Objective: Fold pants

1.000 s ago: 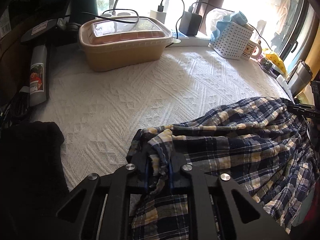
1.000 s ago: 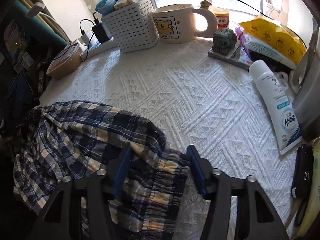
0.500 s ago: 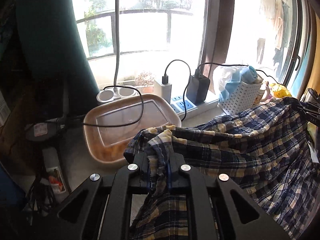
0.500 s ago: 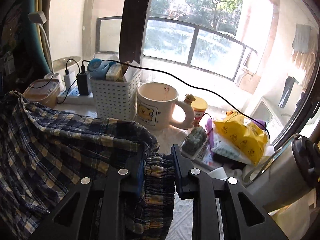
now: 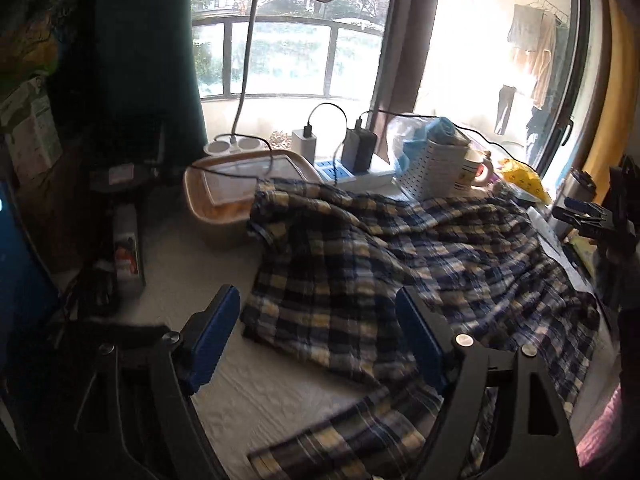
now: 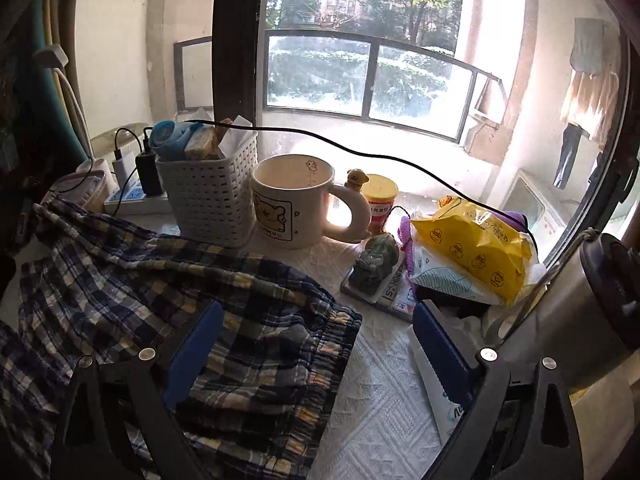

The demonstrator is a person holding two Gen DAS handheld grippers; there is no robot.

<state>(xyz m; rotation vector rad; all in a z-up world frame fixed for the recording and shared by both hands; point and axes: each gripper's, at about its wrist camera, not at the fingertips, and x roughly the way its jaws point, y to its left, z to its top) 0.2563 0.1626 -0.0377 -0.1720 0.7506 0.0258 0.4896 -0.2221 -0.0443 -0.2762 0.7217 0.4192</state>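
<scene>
The blue, white and yellow plaid pants (image 5: 380,264) lie spread and rumpled on the white textured cloth (image 5: 280,400), their far edge near the tan box. My left gripper (image 5: 320,344) is open and empty just above their near edge. In the right wrist view the elastic waistband end of the pants (image 6: 256,344) lies flat under my right gripper (image 6: 316,356), which is open and empty. The right gripper also shows at the right edge of the left wrist view (image 5: 592,220).
A tan lidded box (image 5: 240,192), power strip with chargers (image 5: 352,168) and lamp stand at the back. White basket (image 6: 208,196), bear mug (image 6: 296,204), yellow packet (image 6: 472,248), green figurine (image 6: 374,268), white tube (image 6: 444,396) and metal flask (image 6: 592,312) crowd the right.
Both grippers have opened and let go of the pants, which have dropped from being held up and now lie spread on the cloth further back, toward the box and basket.
</scene>
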